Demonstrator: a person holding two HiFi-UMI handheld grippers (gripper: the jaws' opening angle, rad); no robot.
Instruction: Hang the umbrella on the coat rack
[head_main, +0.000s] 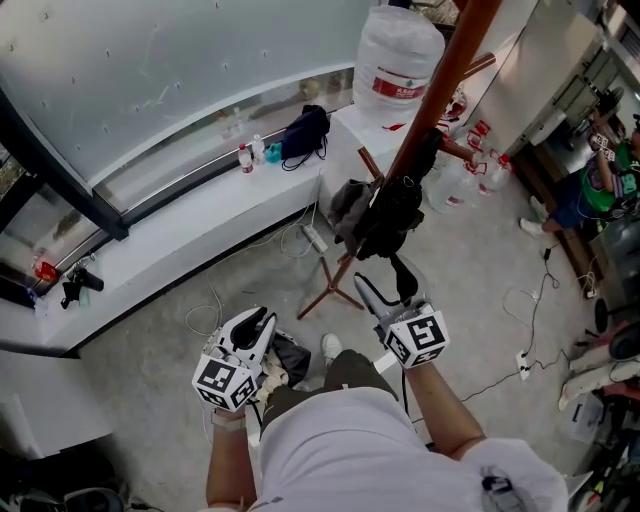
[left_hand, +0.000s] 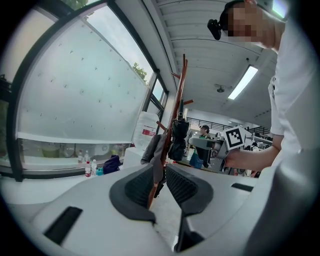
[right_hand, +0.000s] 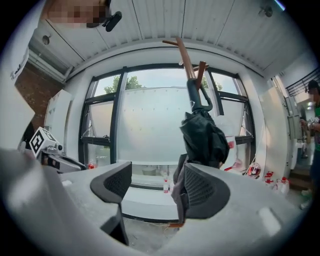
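Pegs on the reddish-brown coat rack (head_main: 440, 85) carry the black umbrella (head_main: 392, 215), which hangs folded against the pole by its curved handle. A grey garment (head_main: 348, 205) hangs just left of it. The right gripper (head_main: 385, 290) sits just on the near side of the umbrella. Its fingers (right_hand: 205, 190) stand wide apart with nothing between them. The left gripper (head_main: 262, 322) is held farther left and nearer the person. Its fingers (left_hand: 137, 187) leave only a narrow gap and grip nothing, and the distant rack shows through that gap. Each gripper's cube bears black-and-white square markers. Beyond the rack stands a large water jug (head_main: 398, 60) with a red label, its white print too small to read. On the white ledge (head_main: 180, 225) to the left stand small red-labelled bottles (head_main: 245, 158) and a dark blue bag (head_main: 305, 130).
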